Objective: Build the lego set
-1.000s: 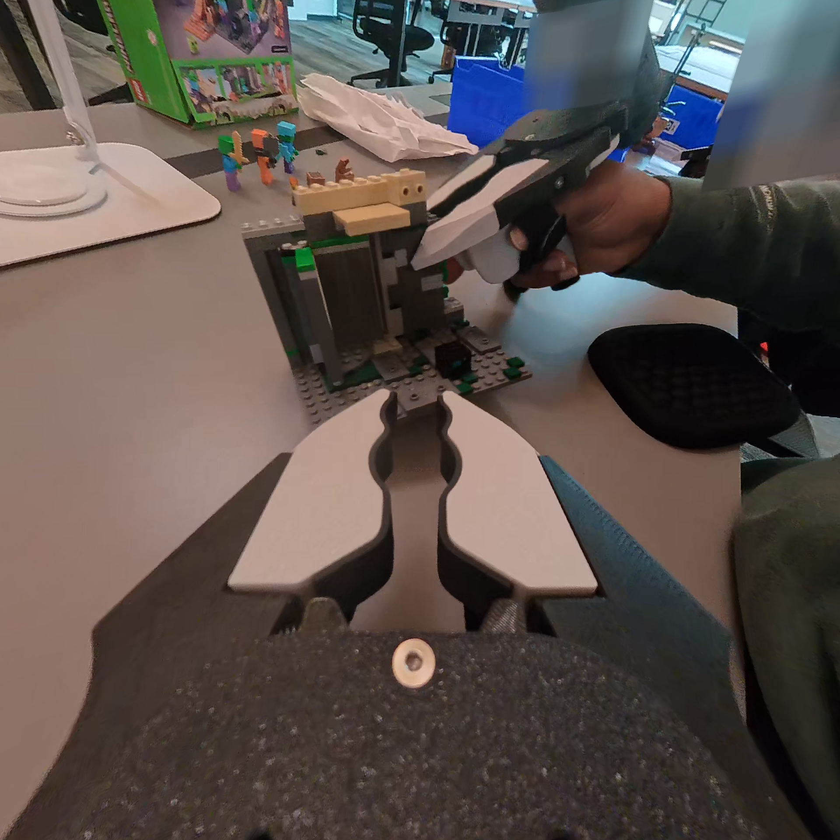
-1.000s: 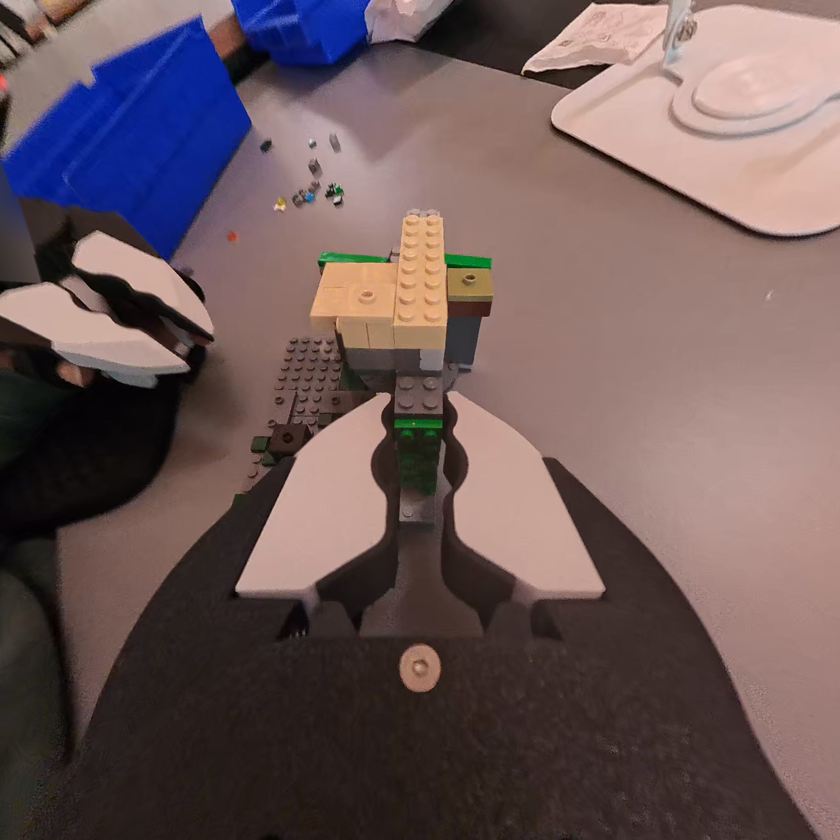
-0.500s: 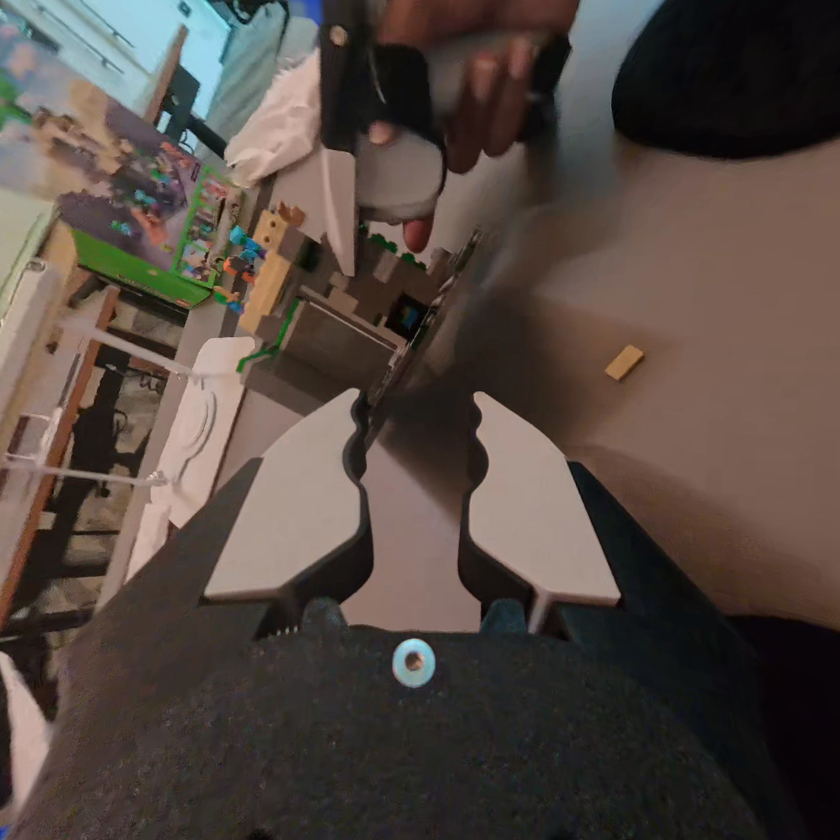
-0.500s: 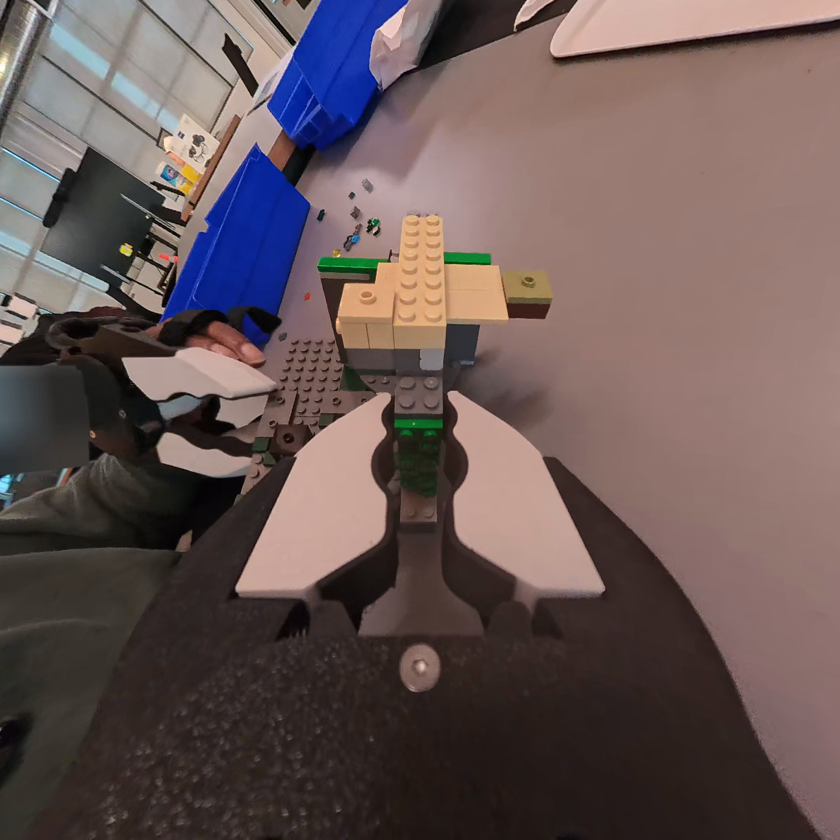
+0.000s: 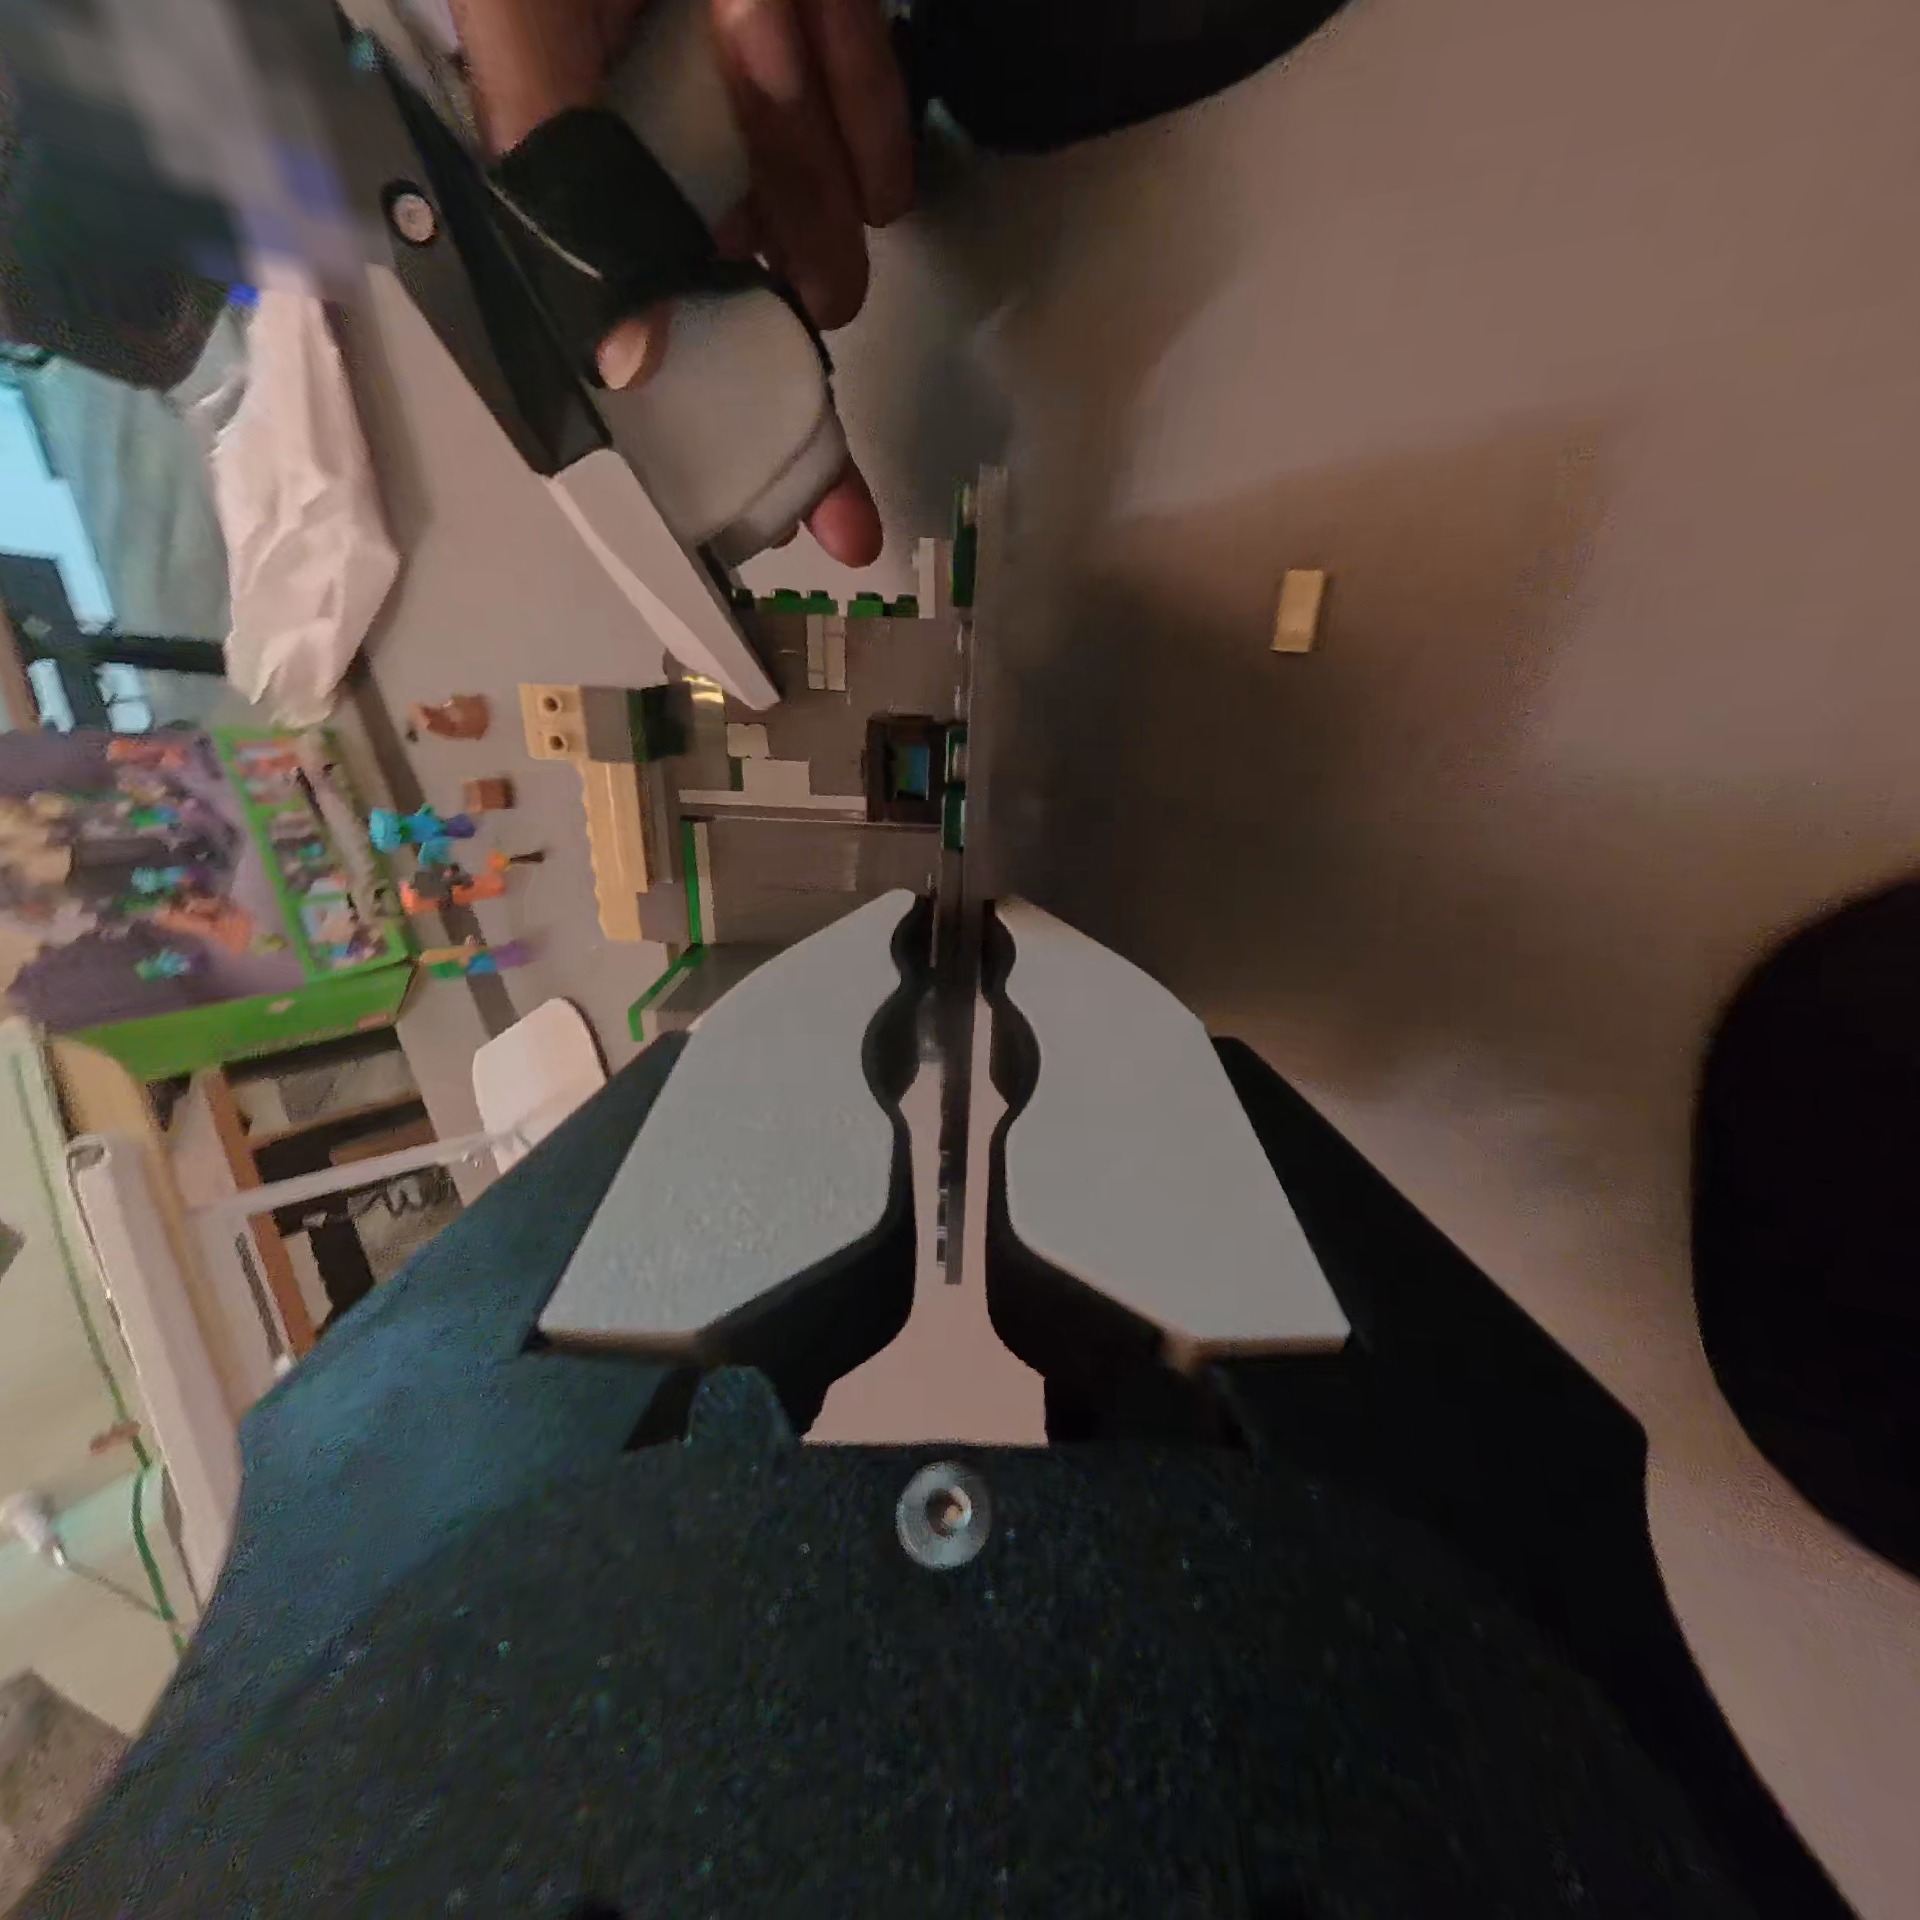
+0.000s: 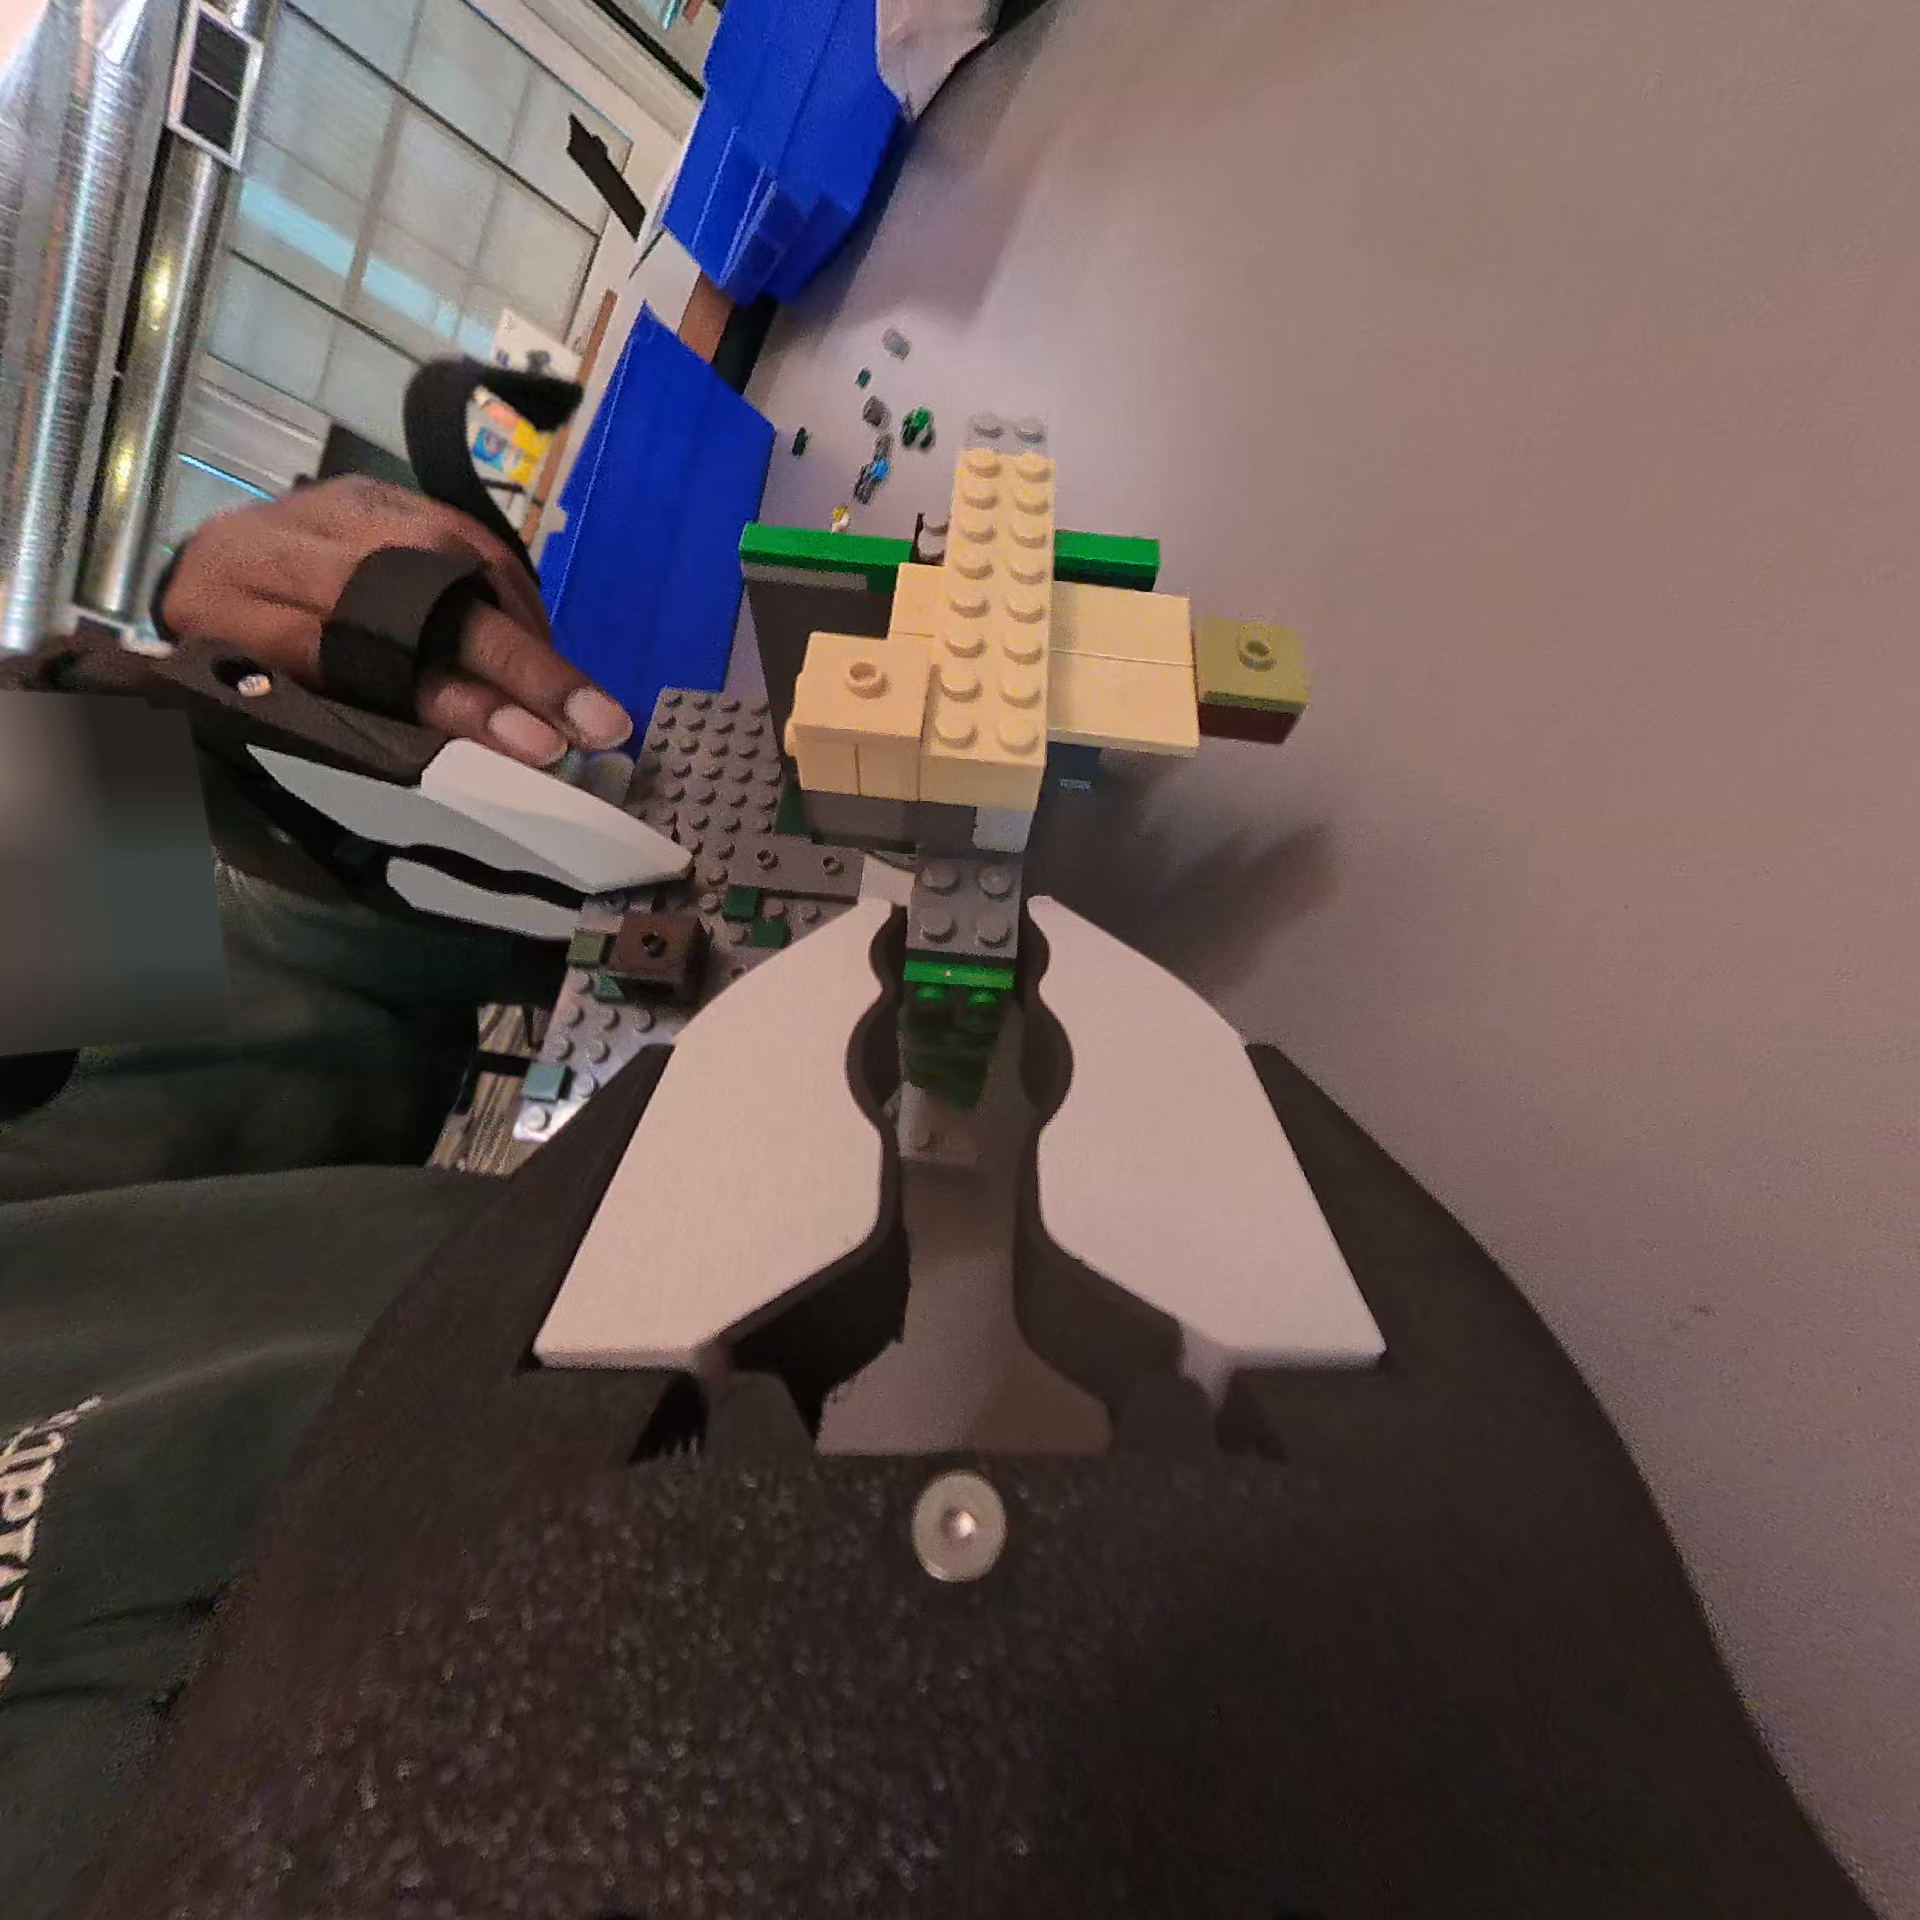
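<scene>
The lego build (image 5: pixel 790 790) has grey walls and a tan top on a dark grey baseplate (image 5: pixel 975 665). My left gripper (image 5: pixel 956 914) is shut on the baseplate's edge, which I see edge-on between the fingers. A shadow lies on the table beyond the plate's underside. My right gripper (image 6: pixel 961 914) is shut on a grey and green wall column (image 6: pixel 961 966) of the build (image 6: pixel 987 644). The right gripper also shows in the left wrist view (image 5: pixel 665 592), and the left gripper shows at the baseplate (image 6: pixel 717 748) in the right wrist view (image 6: pixel 561 852). Both views are rolled about a quarter turn.
A small tan tile (image 5: pixel 1299 613) lies on the grey table. Behind the build are minifigures (image 5: pixel 447 852), a green lego box (image 5: pixel 208 862) and a crumpled white bag (image 5: pixel 301 540). Blue bins (image 6: pixel 665 540) and several loose pieces (image 6: pixel 883 447) lie farther off. A black pad (image 5: pixel 1818 1195) is nearby. The gap from one gripper's tips to the other's is roughly 8 centimeters.
My left gripper was open in front of the baseplate and has closed on its edge. Both grippers have rolled about a quarter turn with the build. The right gripper keeps its hold.
</scene>
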